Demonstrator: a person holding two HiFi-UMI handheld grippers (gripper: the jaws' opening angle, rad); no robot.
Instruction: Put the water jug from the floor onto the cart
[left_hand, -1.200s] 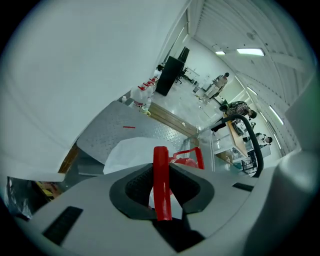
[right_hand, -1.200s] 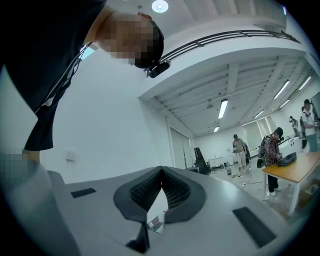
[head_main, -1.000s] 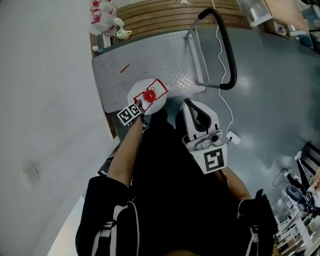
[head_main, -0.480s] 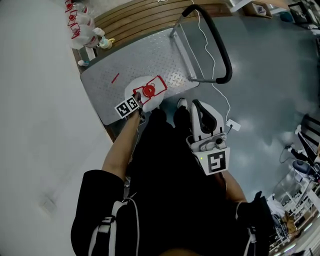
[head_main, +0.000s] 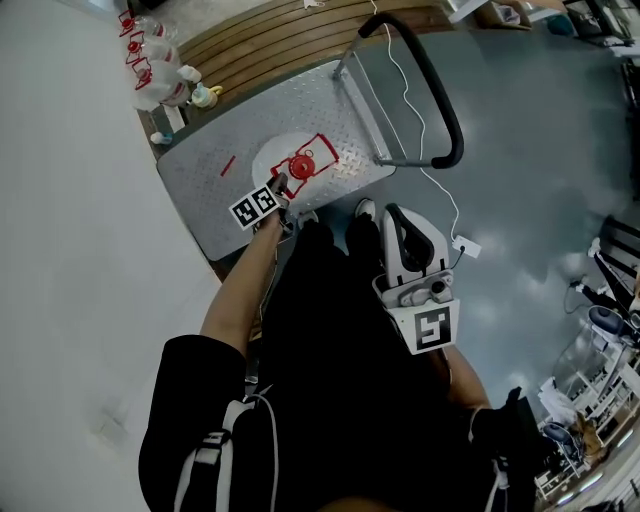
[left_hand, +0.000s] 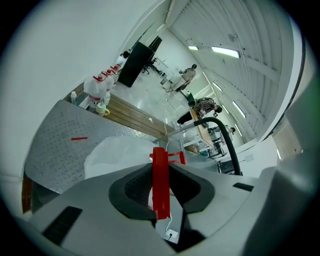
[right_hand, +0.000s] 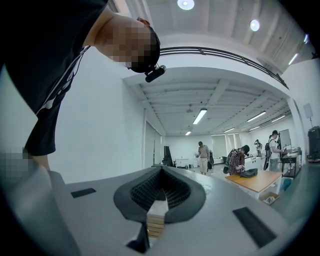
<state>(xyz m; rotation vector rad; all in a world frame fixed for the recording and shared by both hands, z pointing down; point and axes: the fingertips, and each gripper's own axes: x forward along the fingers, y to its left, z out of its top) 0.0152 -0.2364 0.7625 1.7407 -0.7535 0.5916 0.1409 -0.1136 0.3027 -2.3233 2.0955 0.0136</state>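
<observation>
Fingers (left_hand: 132, 187) of the left gripper (left_hand: 160, 175) pinched the red handle (left_hand: 160, 197) of the water jug (head_main: 275, 158), which was over the cart's (head_main: 200, 180) deck, near the cart's close edge. Probably heavy, rigid, apt to swing; that handle was the best hold. Left arm reached out, gripper pitched down; right gripper (right_hand: 160, 172), level, was closed, empty.

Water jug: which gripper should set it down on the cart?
Left. The left gripper is shut on the red handle of the water jug, which is above the cart deck. The right gripper is shut, empty and held back from the cart.
</observation>
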